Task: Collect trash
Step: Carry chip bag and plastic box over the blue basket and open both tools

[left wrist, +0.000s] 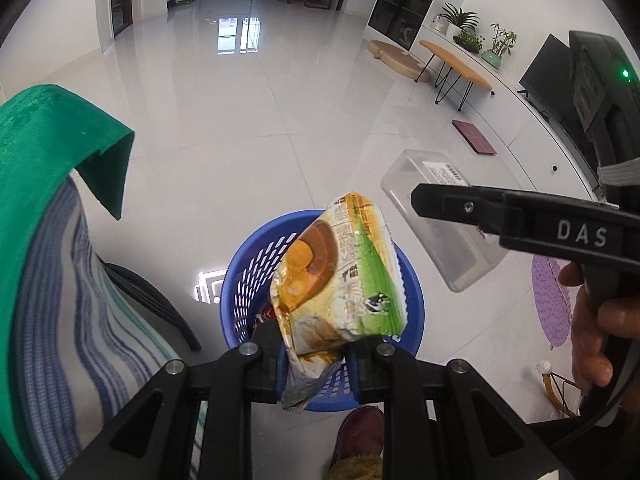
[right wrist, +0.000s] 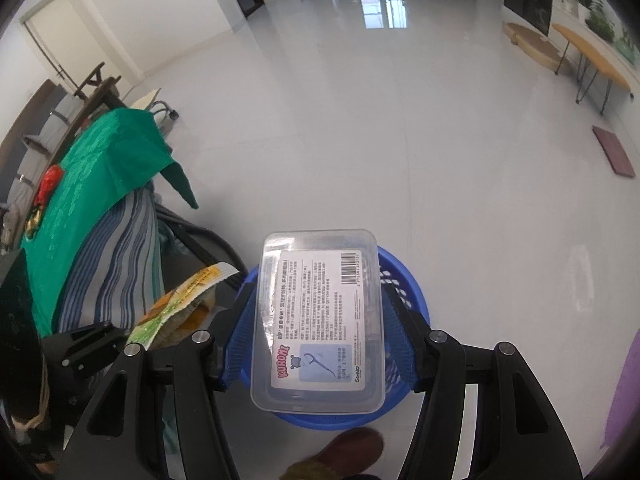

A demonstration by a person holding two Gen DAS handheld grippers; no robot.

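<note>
My left gripper [left wrist: 314, 354] is shut on a crumpled yellow-green snack wrapper [left wrist: 340, 280] and holds it above a blue plastic basket [left wrist: 244, 276] on the floor. A red wrapper lies inside the basket [left wrist: 264, 316]. My right gripper [right wrist: 316, 344] is shut on a clear plastic box [right wrist: 320, 320] with a white printed label, held over the same basket [right wrist: 404, 276]. The box also shows in the left wrist view [left wrist: 436, 216], with a right gripper finger [left wrist: 480, 208] across it. The snack wrapper shows at the left of the right wrist view [right wrist: 180, 304].
A table with a green cloth [right wrist: 88, 168] over a striped cloth [left wrist: 80, 300] stands at the left, with small items on it. My slippered foot [right wrist: 344, 456] is beside the basket. A purple mat [left wrist: 552, 304], a red mat [left wrist: 474, 136] and a low wooden table [left wrist: 456, 64] are at the right.
</note>
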